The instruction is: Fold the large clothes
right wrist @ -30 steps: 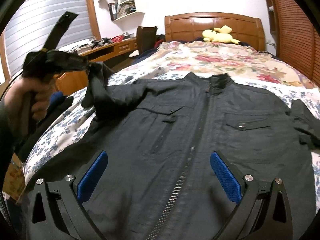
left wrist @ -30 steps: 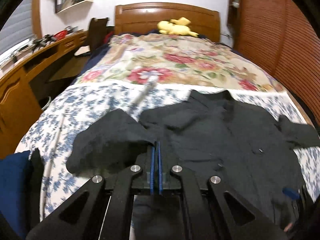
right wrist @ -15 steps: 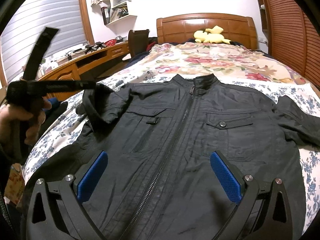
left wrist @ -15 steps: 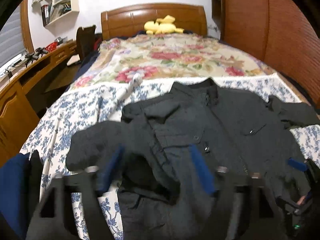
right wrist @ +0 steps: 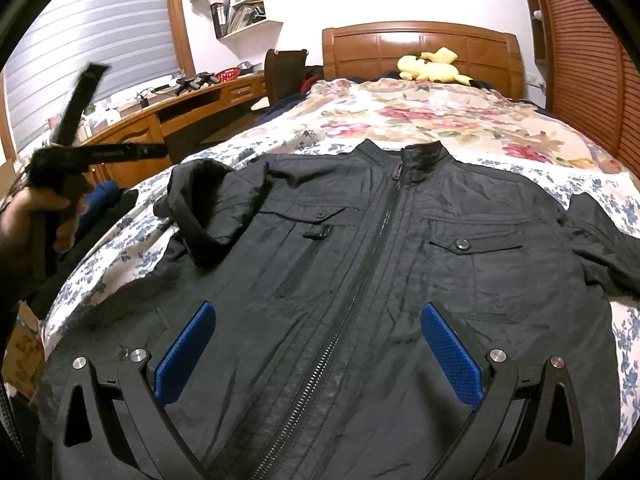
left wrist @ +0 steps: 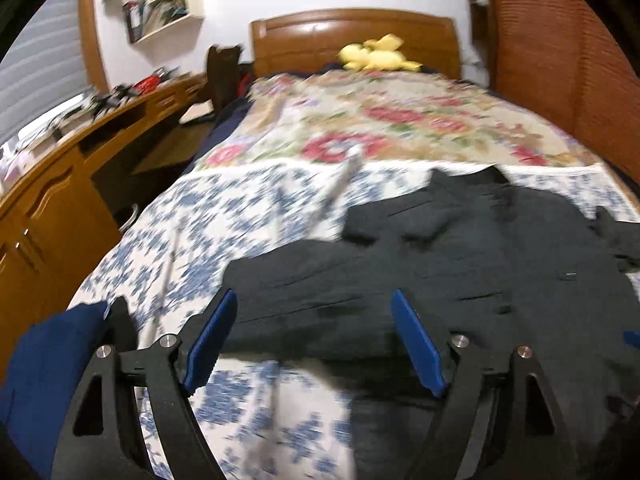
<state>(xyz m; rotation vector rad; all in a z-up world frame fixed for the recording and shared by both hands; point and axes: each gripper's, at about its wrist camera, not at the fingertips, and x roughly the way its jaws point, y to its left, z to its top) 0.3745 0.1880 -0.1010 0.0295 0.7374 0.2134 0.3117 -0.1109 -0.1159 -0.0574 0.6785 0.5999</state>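
A black zip-up jacket (right wrist: pixel 360 280) lies front up on the bed, collar toward the headboard. Its left sleeve (right wrist: pixel 208 208) is folded in over the left chest; its right sleeve (right wrist: pixel 600 240) lies out to the right. My right gripper (right wrist: pixel 320 348) is open and empty just above the jacket's lower front, straddling the zipper. My left gripper (left wrist: pixel 316 340) is open and empty, above the folded sleeve (left wrist: pixel 340 292) at the jacket's left side. It also shows in the right wrist view (right wrist: pixel 160 151), held up to the left of the bed.
The bed (right wrist: pixel 440 120) has a floral cover and a blue-flowered sheet (left wrist: pixel 200 232). A yellow plush toy (right wrist: pixel 432 66) lies by the wooden headboard. A wooden desk (right wrist: pixel 168 116) and a chair stand to the left. Dark blue cloth (left wrist: pixel 48 360) lies at the bed's left front corner.
My left gripper, shut on the sleeve a second ago, has opened, let the sleeve drop over the jacket's chest and pulled back to the left. My right gripper stays open over the jacket.
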